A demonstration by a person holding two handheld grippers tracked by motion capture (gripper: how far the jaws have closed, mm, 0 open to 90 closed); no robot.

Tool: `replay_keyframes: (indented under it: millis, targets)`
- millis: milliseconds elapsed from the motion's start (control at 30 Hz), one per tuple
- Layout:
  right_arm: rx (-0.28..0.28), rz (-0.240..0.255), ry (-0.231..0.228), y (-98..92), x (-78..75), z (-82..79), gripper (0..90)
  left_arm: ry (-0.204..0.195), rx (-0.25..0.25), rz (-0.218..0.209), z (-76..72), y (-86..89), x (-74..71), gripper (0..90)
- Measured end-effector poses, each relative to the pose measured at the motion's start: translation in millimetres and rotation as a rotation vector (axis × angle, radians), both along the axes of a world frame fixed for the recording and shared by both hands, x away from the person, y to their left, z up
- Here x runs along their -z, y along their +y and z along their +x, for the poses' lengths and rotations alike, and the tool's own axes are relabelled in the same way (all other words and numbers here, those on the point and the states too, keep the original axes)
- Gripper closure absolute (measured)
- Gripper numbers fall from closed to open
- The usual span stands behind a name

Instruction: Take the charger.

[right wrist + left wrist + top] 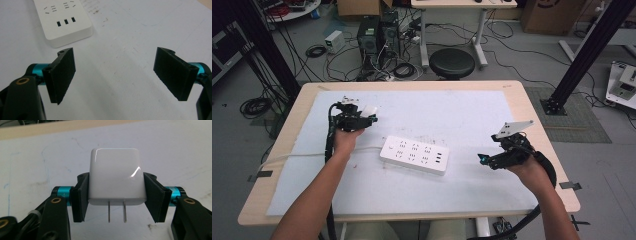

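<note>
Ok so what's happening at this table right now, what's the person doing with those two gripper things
A person works two hand-held grippers over a white mat on a table. The left gripper is clamped on a white plug adapter, with its two metal prongs exposed. The right gripper is open with nothing between its jaws, hovering near the end of a white power strip that lies flat in the middle of the mat. The adapter isn't plugged into the strip yet.
</note>
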State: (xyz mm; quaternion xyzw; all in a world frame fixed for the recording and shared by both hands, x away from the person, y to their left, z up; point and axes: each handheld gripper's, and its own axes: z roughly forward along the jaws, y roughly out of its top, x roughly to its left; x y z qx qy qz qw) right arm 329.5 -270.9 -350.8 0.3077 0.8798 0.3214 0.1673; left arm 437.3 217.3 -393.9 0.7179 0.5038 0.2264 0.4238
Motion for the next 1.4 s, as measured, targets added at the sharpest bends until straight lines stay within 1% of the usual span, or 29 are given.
replay_keyframes:
  millis: [67, 133, 233, 300, 433, 467, 567, 600, 633, 667, 700, 733, 767, 800, 867, 900, 1000, 1033, 1100, 1200, 1300, 1400]
  targets:
    - [-0.006, 0.002, -0.001, 0.6, 0.7, -1.0, 18.0, -0.037, 0.026, -0.013, -7.3, 0.4, -8.5, 42.6]
    - [-0.007, 0.0, -0.004, 1.2, 1.3, -1.8, 18.0, -0.065, 0.054, -0.013, -14.4, 1.2, -15.7, 42.6]
    - [-0.012, 0.005, -0.003, 2.6, 2.1, -2.5, 18.0, -0.109, 0.091, -0.013, -25.6, 1.9, -21.8, 42.6]
    - [-0.01, 0.007, 0.0, 3.6, 2.6, -3.0, 18.0, -0.124, 0.115, -0.005, -32.2, 3.1, -23.4, 42.7]
    - [-0.02, 0.007, -0.004, 5.4, 2.9, -3.1, 18.0, -0.149, 0.152, -0.01, -44.9, 5.5, -25.9, 42.6]
    - [-0.018, 0.009, -0.002, 5.7, 2.8, -3.4, 18.1, -0.16, 0.165, -0.018, -48.3, 6.0, -26.7, 42.6]
    - [-0.024, 0.01, -0.012, 5.7, 3.1, -3.1, 18.0, -0.186, 0.204, -0.013, -57.7, 7.6, -30.9, 42.7]
    - [-0.023, 0.01, -0.011, 5.7, 3.2, -3.2, 18.0, -0.194, 0.217, -0.016, -60.6, 7.6, -32.5, 42.7]
    - [-0.017, 0.011, -0.003, 5.9, 3.2, -3.9, 18.0, -0.203, 0.232, -0.01, -63.2, 8.2, -34.5, 42.7]
    - [-0.018, 0.011, -0.004, 6.0, 3.4, -3.9, 18.0, -0.211, 0.237, -0.017, -66.0, 7.6, -36.0, 42.7]
    - [-0.017, 0.011, -0.002, 6.2, 3.4, -4.2, 18.0, -0.217, 0.247, -0.013, -68.5, 8.1, -37.6, 42.7]
    - [-0.019, 0.011, -0.003, 6.3, 3.5, -4.2, 18.0, -0.223, 0.257, -0.017, -70.7, 7.8, -38.6, 42.7]
    - [-0.016, 0.017, -0.002, 7.1, 3.8, -4.5, 18.0, -0.226, 0.264, -0.013, -73.1, 7.6, -39.6, 42.7]
    - [-0.02, 0.012, -0.007, 7.2, 3.7, -4.3, 18.0, -0.228, 0.272, -0.008, -75.3, 7.5, -40.4, 42.7]
    - [-0.022, 0.016, -0.004, 8.1, 3.6, -4.6, 18.0, -0.234, 0.283, -0.017, -79.2, 7.3, -41.6, 42.7]
    - [-0.027, 0.014, -0.009, 8.4, 3.2, -4.6, 18.0, -0.236, 0.293, -0.021, -81.5, 7.7, -42.4, 42.7]
    - [-0.031, 0.018, -0.01, 10.3, 1.5, -6.4, 18.0, -0.247, 0.32, -0.042, -91.6, 7.3, -45.1, 42.7]
    - [-0.034, 0.02, -0.016, 10.9, 1.3, -6.5, 18.0, -0.253, 0.33, -0.042, -95.2, 7.0, -46.0, 42.7]
    - [-0.036, 0.019, -0.01, 12.3, 0.6, -7.3, 18.0, -0.269, 0.358, -0.042, -102.3, 7.4, -47.9, 42.7]
    - [-0.043, 0.015, -0.015, 14.0, 0.1, -6.8, 18.0, -0.284, 0.391, -0.044, -111.3, 8.3, -49.7, 42.6]
    - [-0.039, 0.016, -0.02, 15.6, -0.6, -7.0, 18.0, -0.289, 0.421, -0.049, -116.7, 9.5, -51.0, 42.6]
    - [-0.043, 0.012, -0.022, 17.5, -1.4, -7.6, 18.0, -0.29, 0.436, -0.053, -120.6, 8.9, -51.1, 42.6]
